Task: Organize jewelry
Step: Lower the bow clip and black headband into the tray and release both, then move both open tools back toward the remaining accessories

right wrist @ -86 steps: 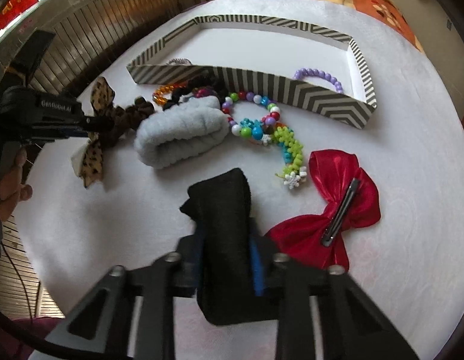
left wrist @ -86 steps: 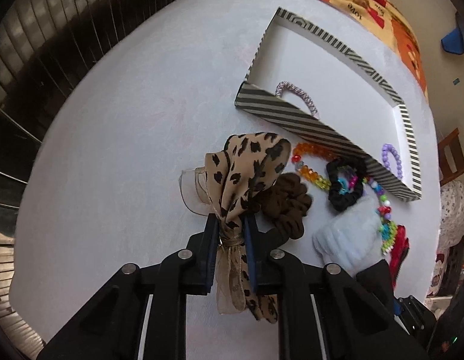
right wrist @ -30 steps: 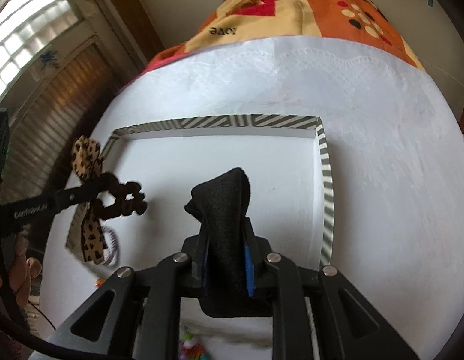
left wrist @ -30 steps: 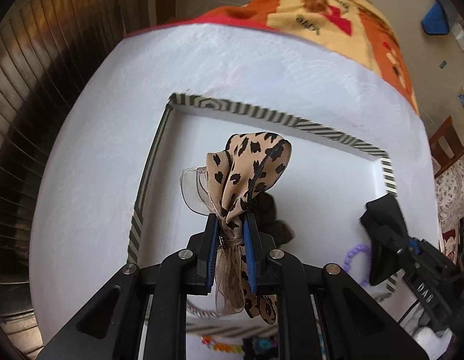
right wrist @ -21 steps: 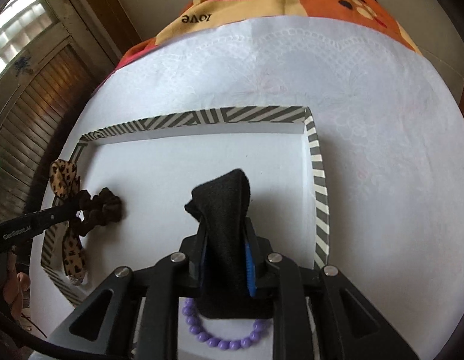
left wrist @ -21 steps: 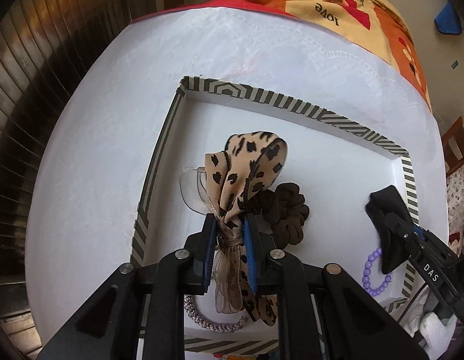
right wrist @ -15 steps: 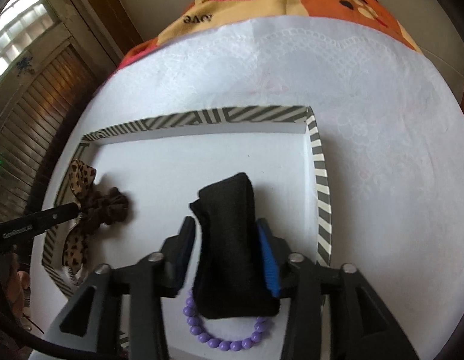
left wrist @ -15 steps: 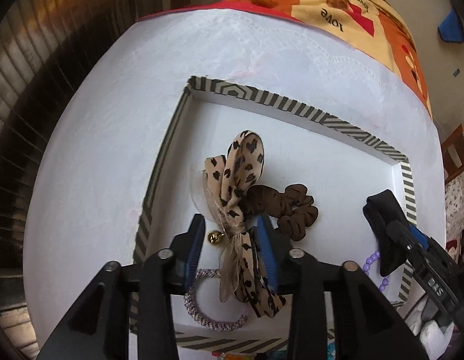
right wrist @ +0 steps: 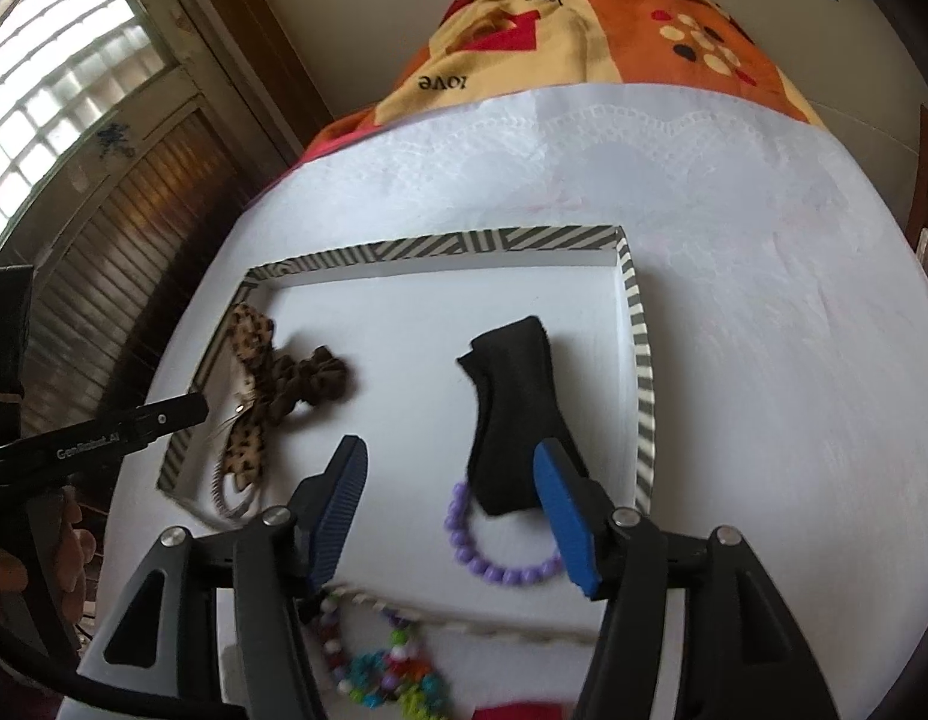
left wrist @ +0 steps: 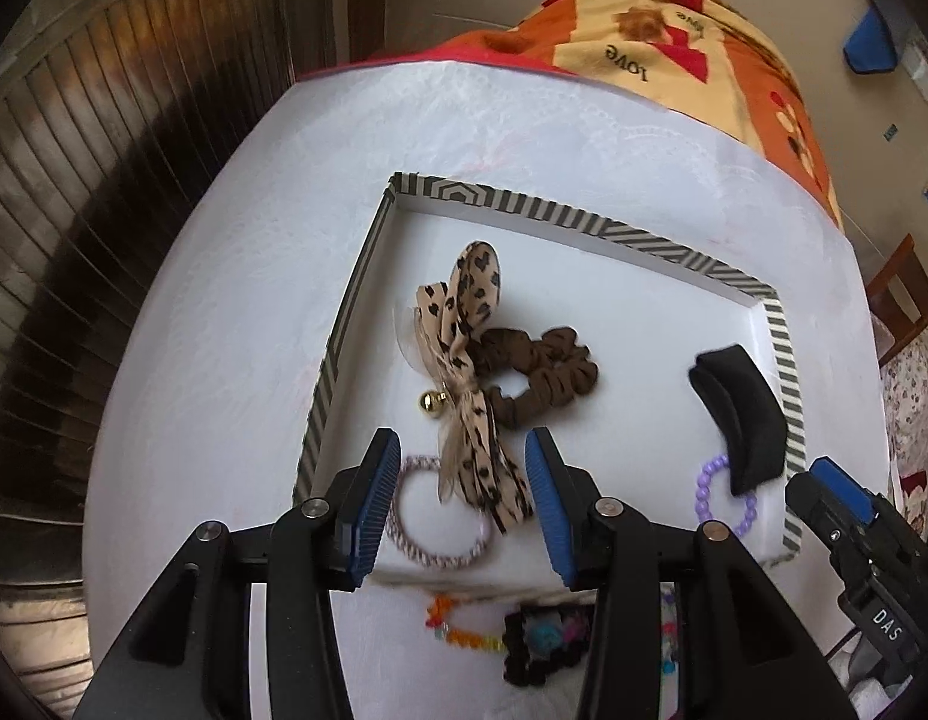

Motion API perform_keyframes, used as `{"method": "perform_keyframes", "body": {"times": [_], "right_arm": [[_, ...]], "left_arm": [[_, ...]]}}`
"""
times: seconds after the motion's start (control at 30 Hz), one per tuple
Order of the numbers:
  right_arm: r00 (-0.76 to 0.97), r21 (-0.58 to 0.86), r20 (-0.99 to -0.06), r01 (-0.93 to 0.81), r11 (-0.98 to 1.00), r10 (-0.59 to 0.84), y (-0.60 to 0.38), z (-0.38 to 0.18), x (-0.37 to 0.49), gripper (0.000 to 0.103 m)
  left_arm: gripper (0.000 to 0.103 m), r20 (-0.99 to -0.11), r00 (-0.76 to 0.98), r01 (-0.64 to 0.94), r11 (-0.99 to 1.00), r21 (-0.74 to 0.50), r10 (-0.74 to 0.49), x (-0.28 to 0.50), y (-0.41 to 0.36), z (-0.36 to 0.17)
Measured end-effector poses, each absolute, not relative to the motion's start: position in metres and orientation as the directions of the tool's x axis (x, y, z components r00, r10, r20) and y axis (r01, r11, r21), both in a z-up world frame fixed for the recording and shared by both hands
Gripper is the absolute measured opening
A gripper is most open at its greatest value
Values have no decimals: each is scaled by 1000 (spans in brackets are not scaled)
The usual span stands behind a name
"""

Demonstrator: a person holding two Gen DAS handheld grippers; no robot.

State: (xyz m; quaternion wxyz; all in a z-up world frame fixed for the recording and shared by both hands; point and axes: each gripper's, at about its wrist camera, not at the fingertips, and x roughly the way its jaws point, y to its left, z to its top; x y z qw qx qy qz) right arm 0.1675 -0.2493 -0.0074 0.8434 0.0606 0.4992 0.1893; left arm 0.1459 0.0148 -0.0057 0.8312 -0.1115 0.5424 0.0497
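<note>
A shallow white tray with a black-and-white striped rim (left wrist: pixel 583 227) sits on a white tablecloth (left wrist: pixel 236 276). Inside it, near the left wall, lies a leopard-print ribbon bow with a small gold bell (left wrist: pixel 464 372) joined to a brown ruched scrunchie (left wrist: pixel 541 372). The left gripper (left wrist: pixel 464 498) is above the bow's tails, its jaws opening, pads clear of the fabric. Toward the tray's right side, a folded black fabric band (right wrist: pixel 514 414) rests partly over a purple bead bracelet (right wrist: pixel 499 564). The right gripper (right wrist: pixel 452 510) is likewise opening and grips nothing. A thin pinkish hair tie (left wrist: pixel 434 522) lies at the tray's near edge.
</note>
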Motion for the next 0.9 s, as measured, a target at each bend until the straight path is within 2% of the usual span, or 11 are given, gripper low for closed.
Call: {"method": "perform_keyframes", "body": {"times": [0.9], "right_arm": [[501,244,-801,-227,943,327,-277,24,26,65]], "left_arm": [[35,-885,465,-128,988,-81,-12,19,-34,24]]}}
